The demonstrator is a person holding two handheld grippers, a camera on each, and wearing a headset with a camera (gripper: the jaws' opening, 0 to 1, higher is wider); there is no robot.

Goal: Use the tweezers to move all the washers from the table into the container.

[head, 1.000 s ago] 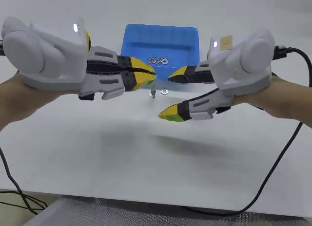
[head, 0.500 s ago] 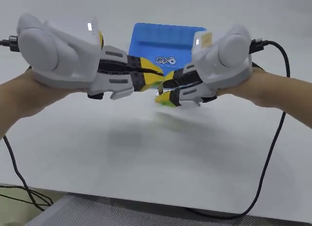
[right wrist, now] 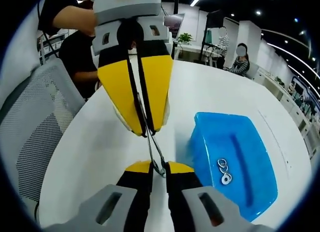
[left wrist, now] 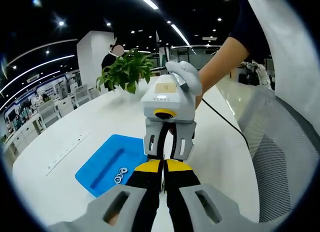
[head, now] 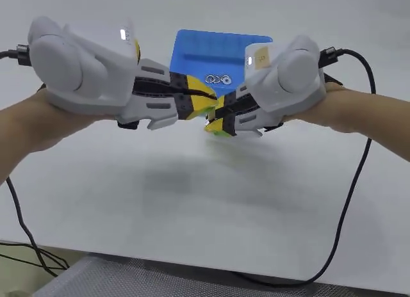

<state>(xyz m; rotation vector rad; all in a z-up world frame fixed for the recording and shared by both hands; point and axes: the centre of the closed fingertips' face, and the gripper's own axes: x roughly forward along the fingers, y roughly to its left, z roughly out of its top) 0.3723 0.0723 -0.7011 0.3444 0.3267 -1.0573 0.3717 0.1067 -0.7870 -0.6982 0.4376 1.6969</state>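
Closing in since a second ago, the right gripper (head: 216,122) now pinches the tips of the tweezers (right wrist: 151,137) clamped in the left gripper (head: 204,104), on the near side of the blue container (head: 192,50) holding three washers (head: 218,79). A gentle, steady squeeze looks wise; any washer left on the table (head: 192,201) is hidden.

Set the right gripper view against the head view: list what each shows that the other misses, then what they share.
Right gripper view: thin metal tweezers run from the shut left gripper down into the shut right gripper; a grey mesh chair stands beside the table.
Head view: the person's left hand and right hand, plus a black cable.
Both: the blue rectangular container holding silver washers, the white table, and the grippers tip to tip.
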